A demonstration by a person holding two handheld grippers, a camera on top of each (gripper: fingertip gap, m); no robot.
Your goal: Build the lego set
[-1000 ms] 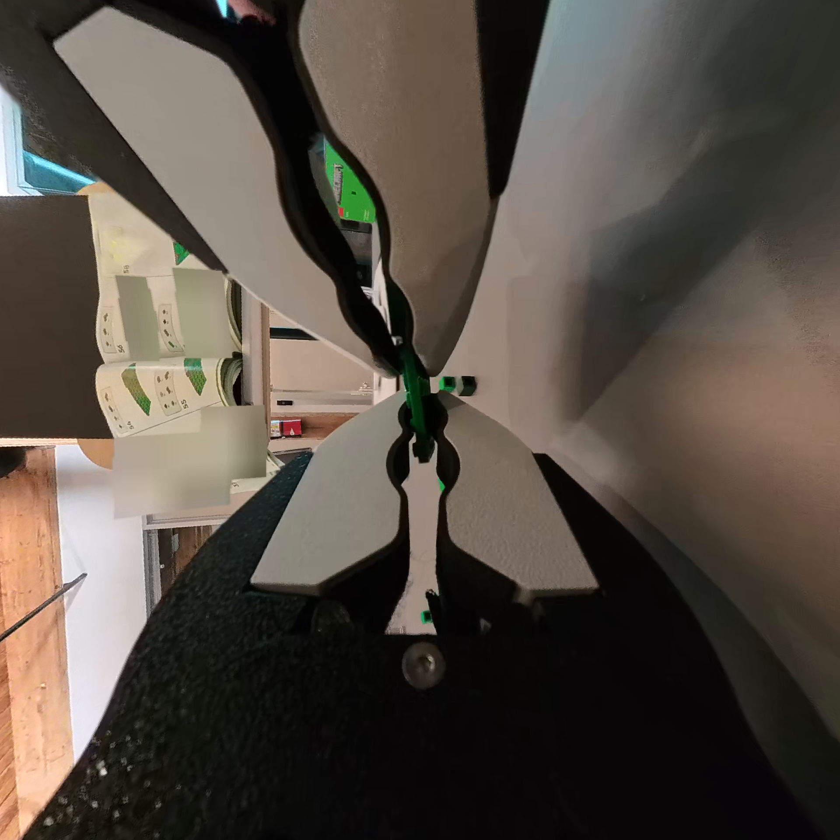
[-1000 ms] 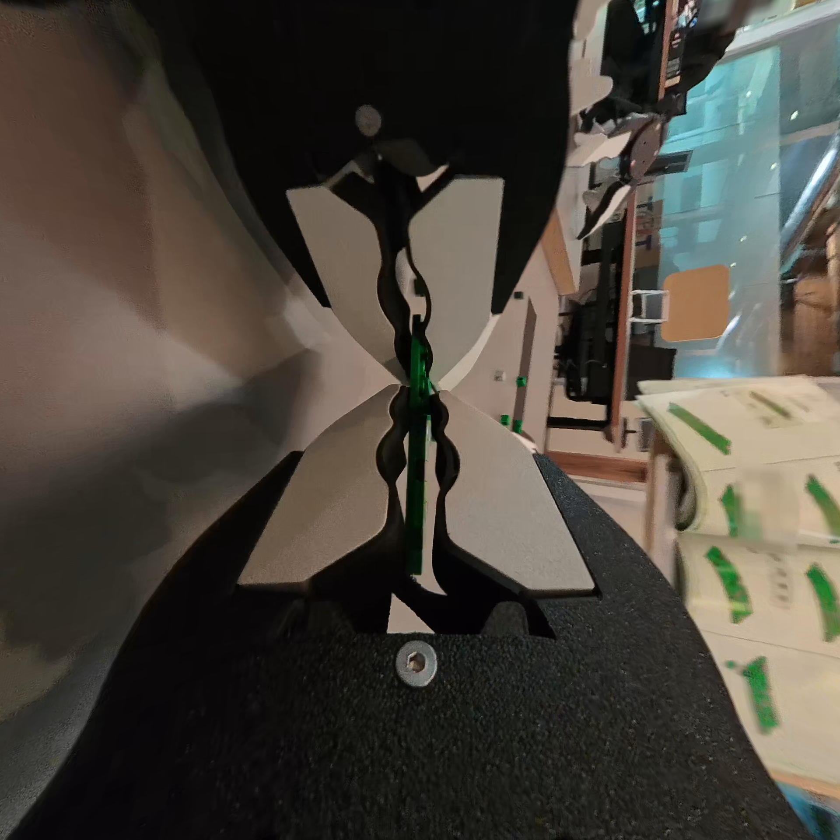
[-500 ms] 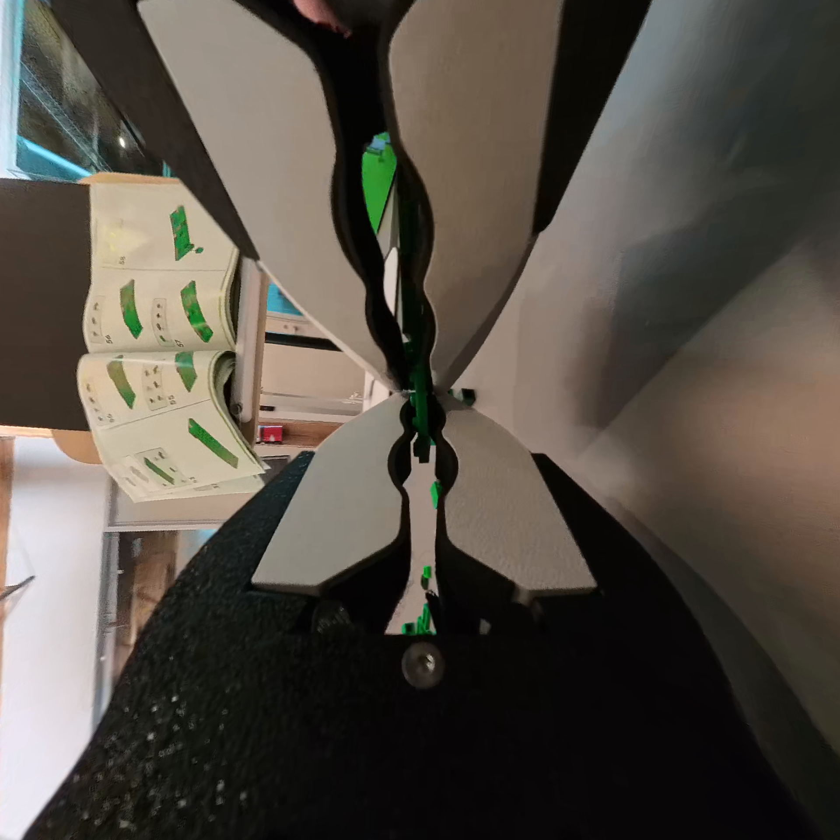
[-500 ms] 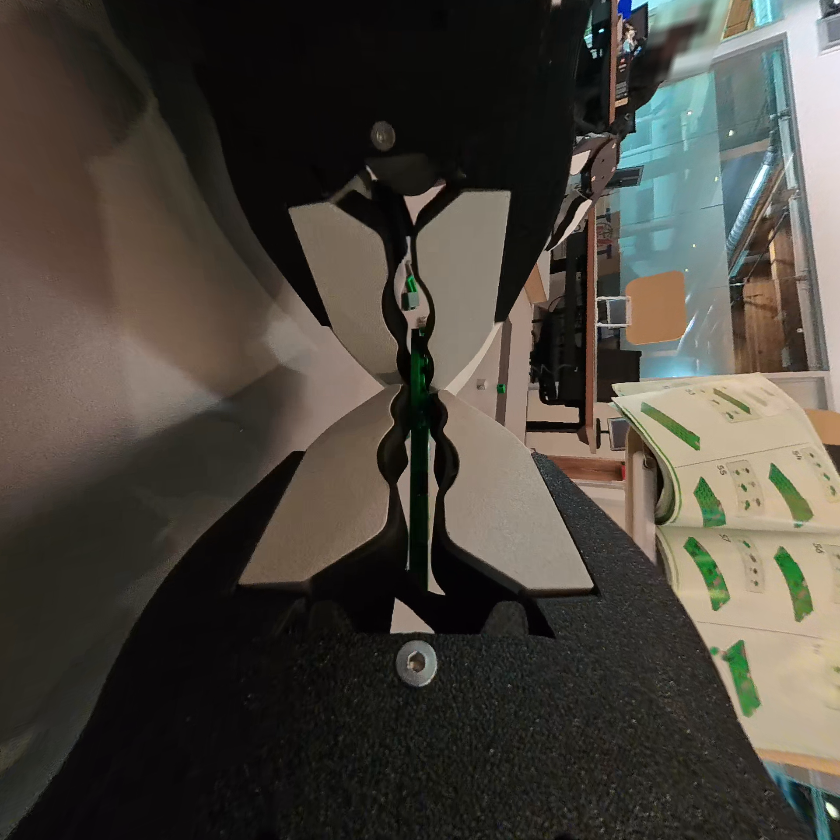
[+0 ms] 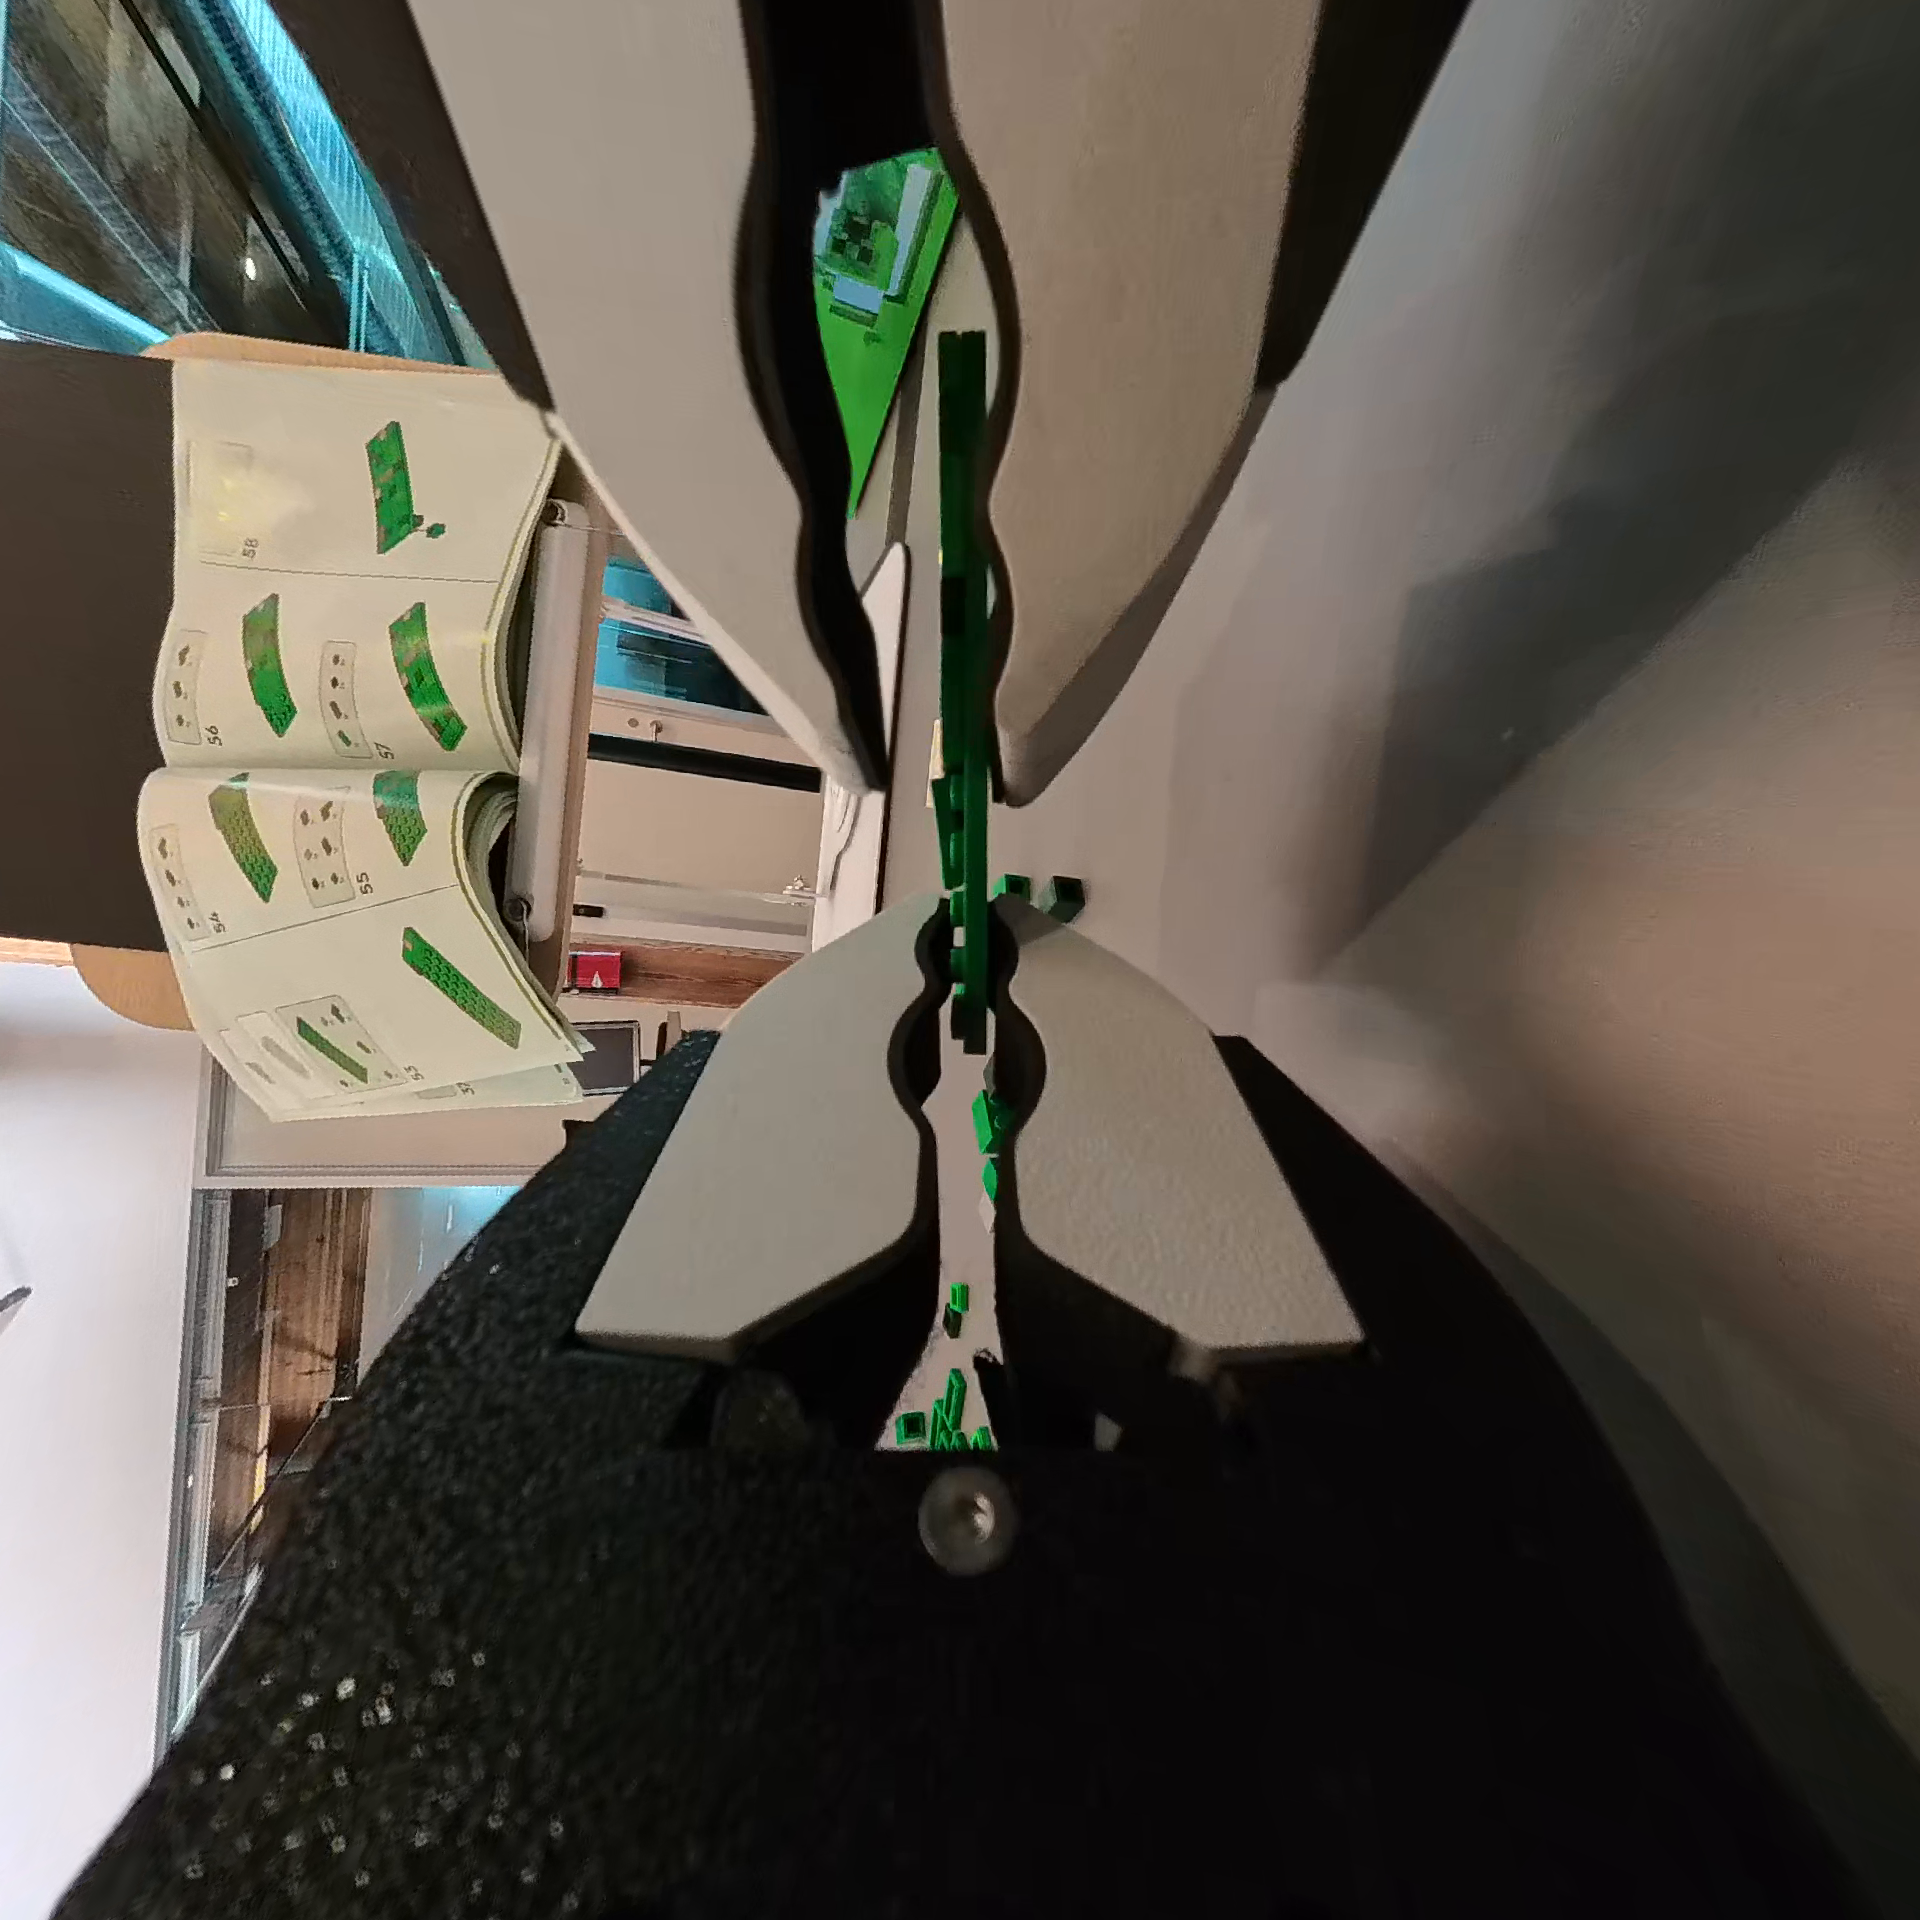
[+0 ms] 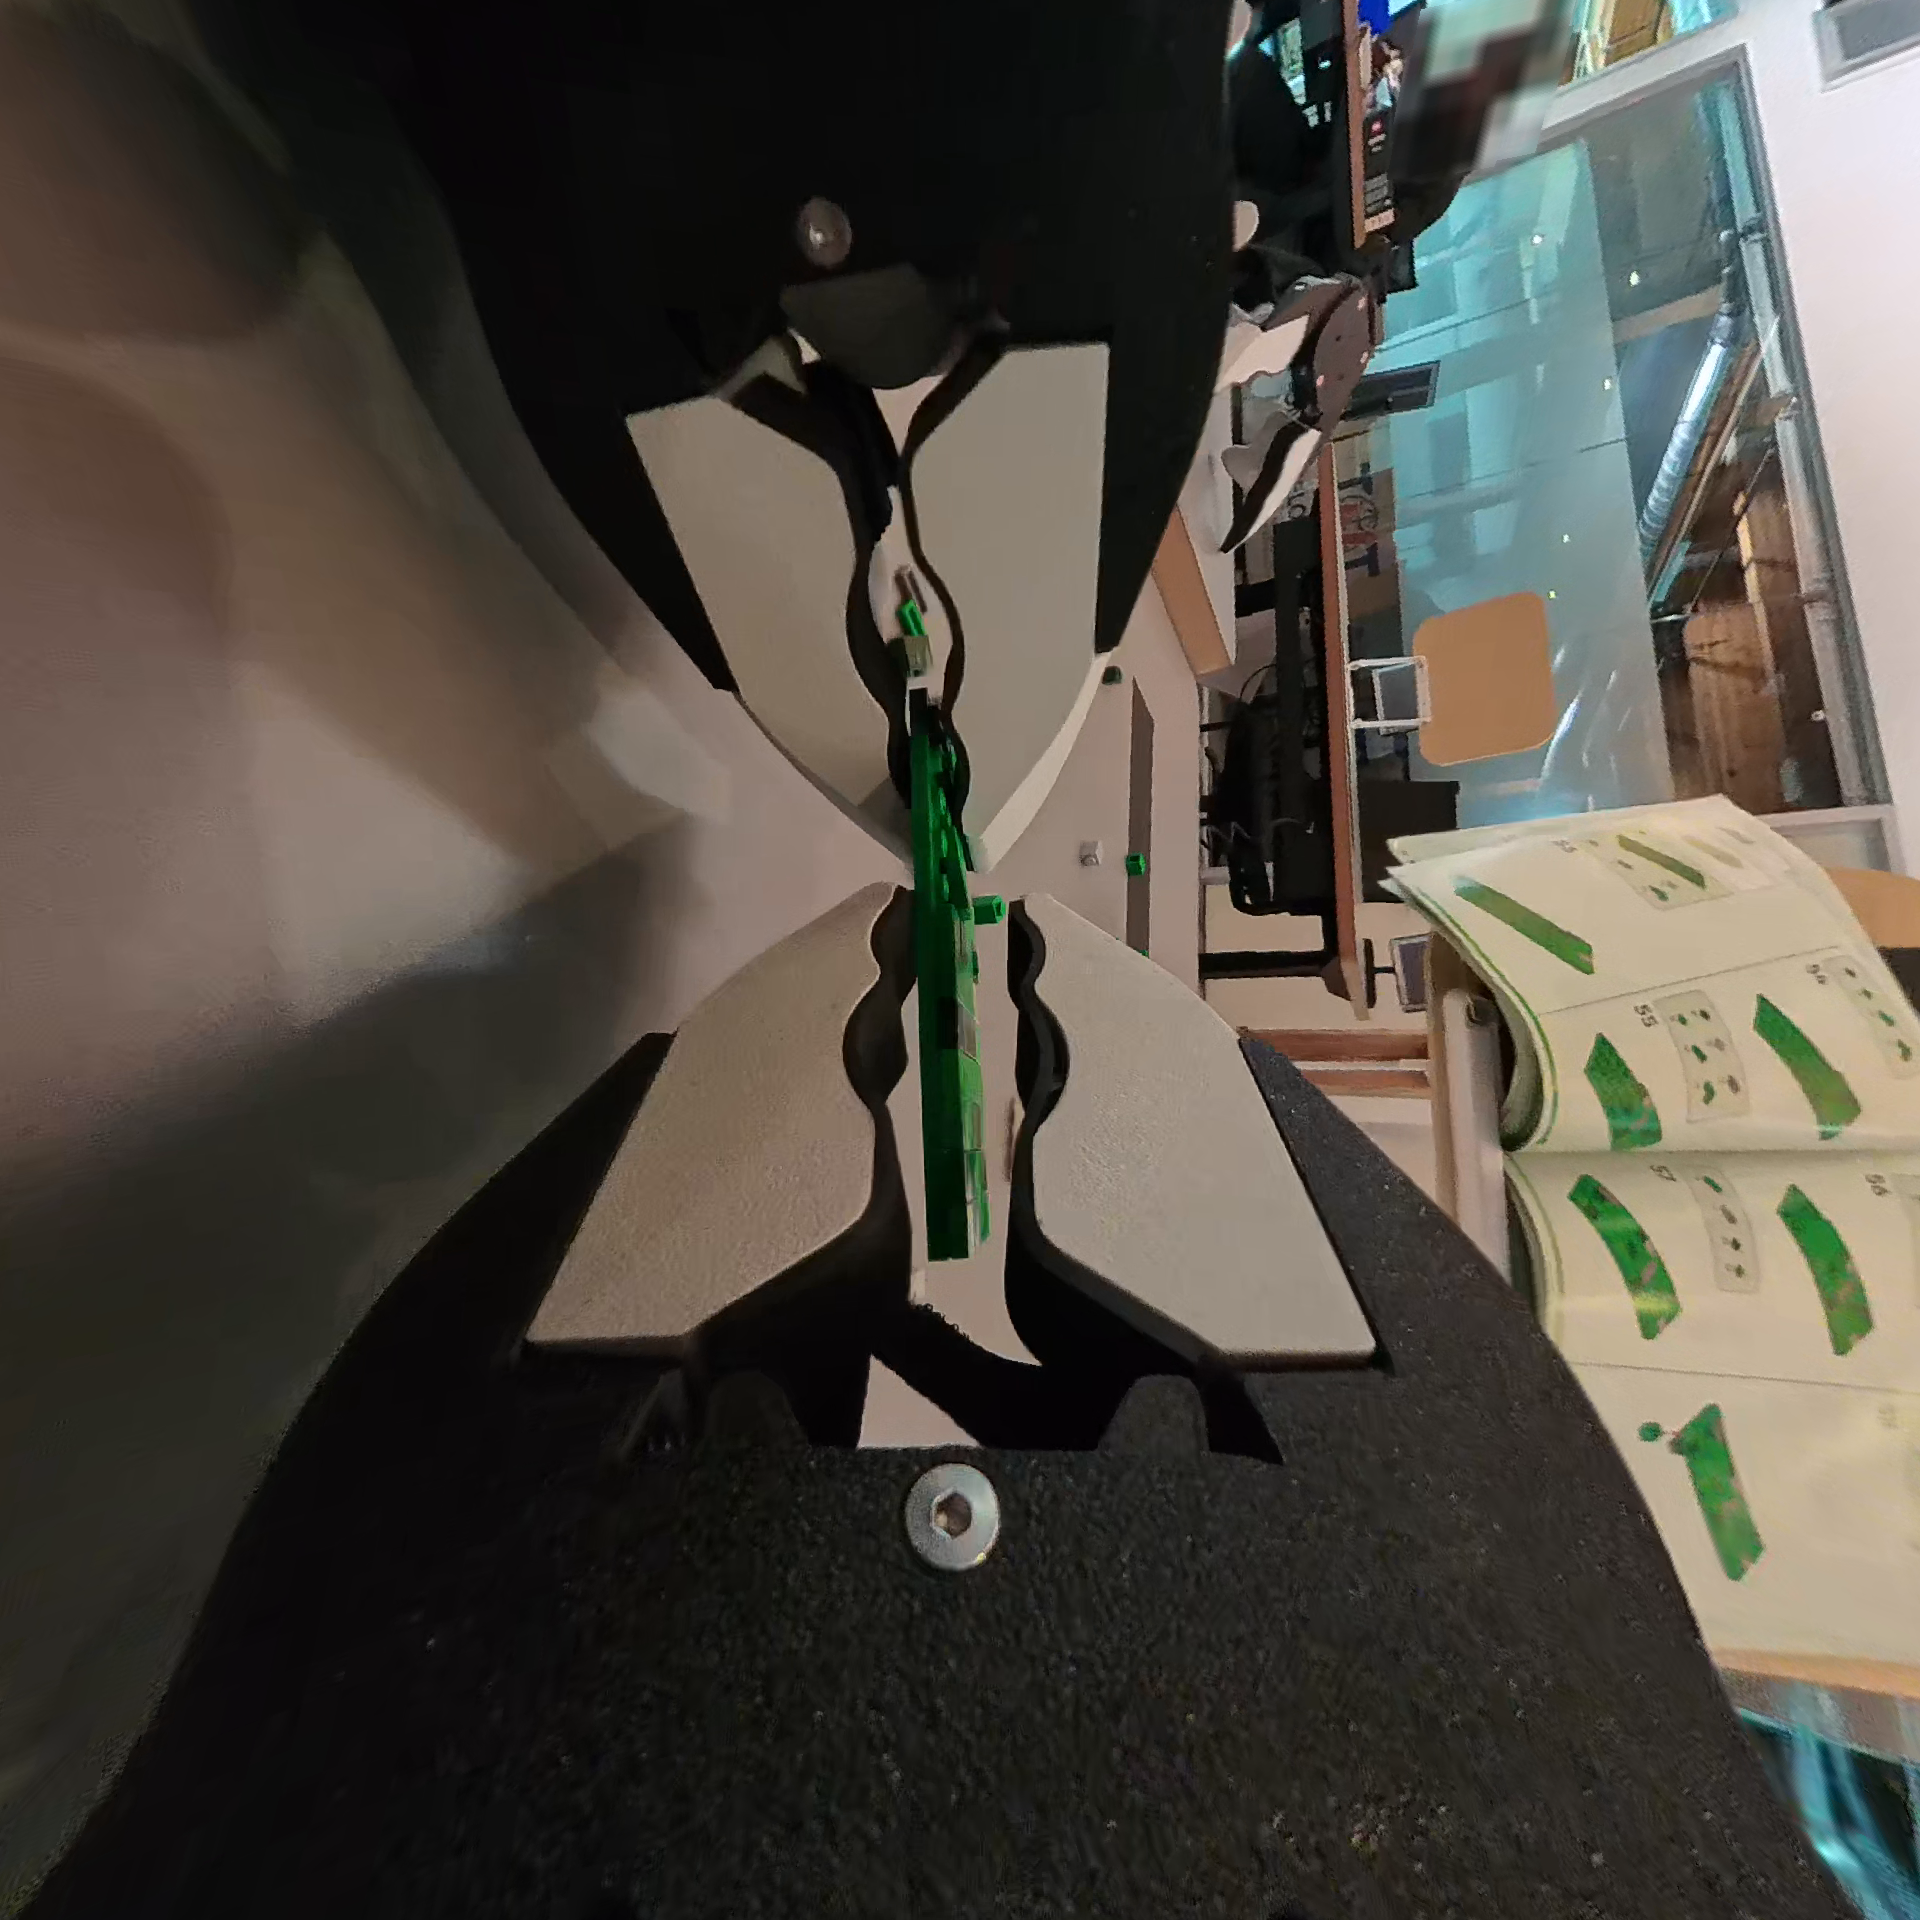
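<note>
We see two tongs, tip to tip, and one long green lego plate (image 5: pixel 966 665) between them. In the left wrist view the left tongs (image 5: pixel 966 935) are closed on the near end of this plate; both fingers press on it. The right tongs (image 5: pixel 940 774) come from the top of that picture, and there is a gap between one finger and the plate.

In the right wrist view the right tongs (image 6: pixel 951 914) stand open: the green lego plate (image 6: pixel 951 1049) lies in the slot between the two fingers, but we see free space on each side of it, mostly on the right side. The left tongs (image 6: pixel 930 821) at the top of this picture grip the far end of the plate.

The plate is seen on its edge. Its long axis runs along the fingers of both tongs, from one pair to the other, so in both pictures it stands nearly vertical, a little tilted in the right wrist view. Small green pieces sit on one face of it; we cannot count them.

We count one instruction booklet (image 5: pixel 353 727), open, with green drawings on its pages; it shows also in the right wrist view (image 6: pixel 1704 1195). Two small green bricks (image 5: pixel 1039 891) lie on the white desk (image 5: pixel 1558 727) just beside the tips. More loose green pieces (image 5: pixel 951 1429) lie on the desk behind the left tongs, too many and too small to count.
</note>
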